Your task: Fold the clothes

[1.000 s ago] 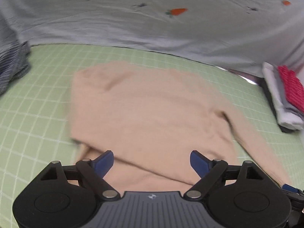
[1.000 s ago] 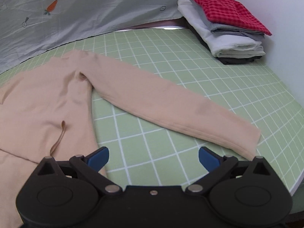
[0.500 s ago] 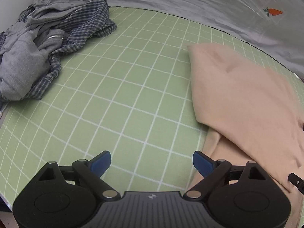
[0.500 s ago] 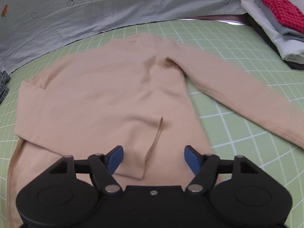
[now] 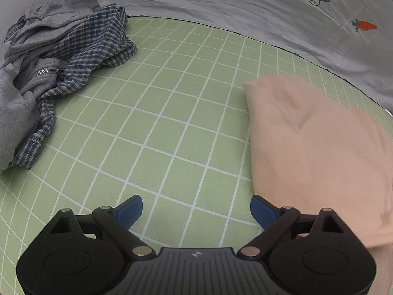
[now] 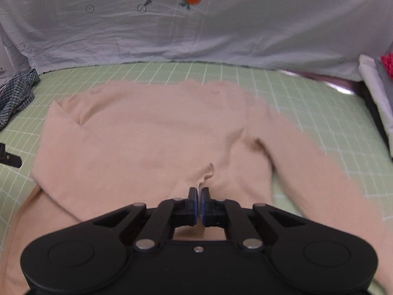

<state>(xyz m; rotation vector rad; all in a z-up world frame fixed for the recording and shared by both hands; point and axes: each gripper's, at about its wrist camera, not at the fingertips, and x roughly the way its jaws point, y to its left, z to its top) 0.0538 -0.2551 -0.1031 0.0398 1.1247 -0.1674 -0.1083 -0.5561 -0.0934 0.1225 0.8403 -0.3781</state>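
A beige long-sleeved sweater (image 6: pixel 147 135) lies spread on the green grid mat (image 6: pixel 307 103), its left sleeve folded across the body and its right sleeve stretched out to the right. My right gripper (image 6: pixel 199 194) is shut on the folded sleeve's cuff edge at the lower middle of the body, and a small ridge of fabric rises in front of the pads. In the left wrist view my left gripper (image 5: pixel 195 206) stands open over bare mat (image 5: pixel 159 123), just left of the sweater (image 5: pixel 307 147), with nothing between its fingers.
A heap of a grey hoodie and a plaid shirt (image 5: pixel 49 61) lies at the mat's far left, also seen as plaid shirt (image 6: pixel 14 93). A folded stack of clothes (image 6: pixel 375 93) sits at the right edge. A grey carrot-print sheet (image 6: pixel 196 29) hangs behind the mat.
My right gripper swung left from the outstretched sleeve to the sweater's body and closed on the cuff edge. My left gripper moved left off the sweater to bare mat, staying open.
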